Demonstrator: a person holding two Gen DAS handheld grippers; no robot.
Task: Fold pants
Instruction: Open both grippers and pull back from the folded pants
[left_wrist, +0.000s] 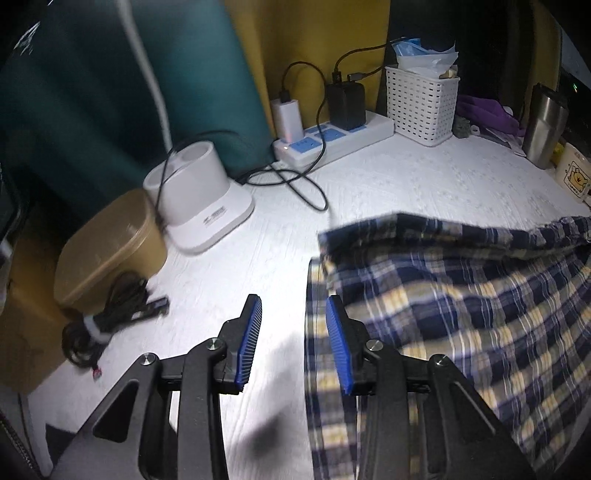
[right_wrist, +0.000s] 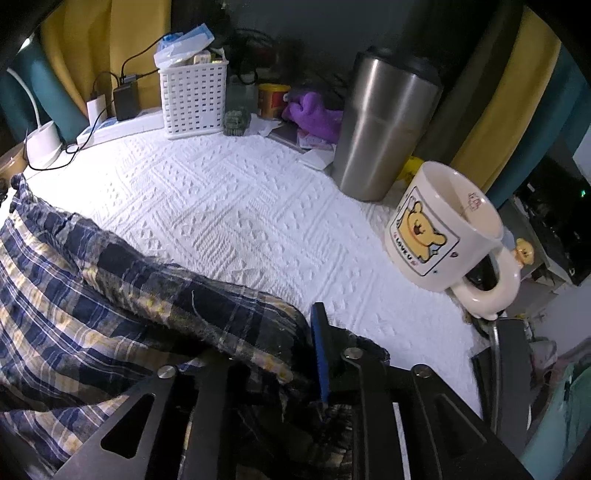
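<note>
The plaid pants (left_wrist: 461, 314) lie spread on the white textured cloth (right_wrist: 229, 206) that covers the table, in front of the white basket (left_wrist: 421, 103). Their upper layer is folded over, its edge running across toward the cartoon mug (right_wrist: 443, 229).

The left gripper (left_wrist: 293, 339) hangs at the pants' near edge with its blue pads (left_wrist: 251, 339) parted. Nothing is between them but bare cloth; the right-hand pad sits just over the plaid hem.

The right gripper (right_wrist: 295, 354) is down in the bunched fabric on the mug's side of the pants. Only one blue pad shows, with plaid heaped against it. The other finger is buried under the cloth, so I cannot tell whether it pinches the fabric or stands loose.

Beside the basket a power strip (left_wrist: 332, 138) carries two chargers, and a steel tumbler (right_wrist: 384, 125) stands behind the mug.
</note>
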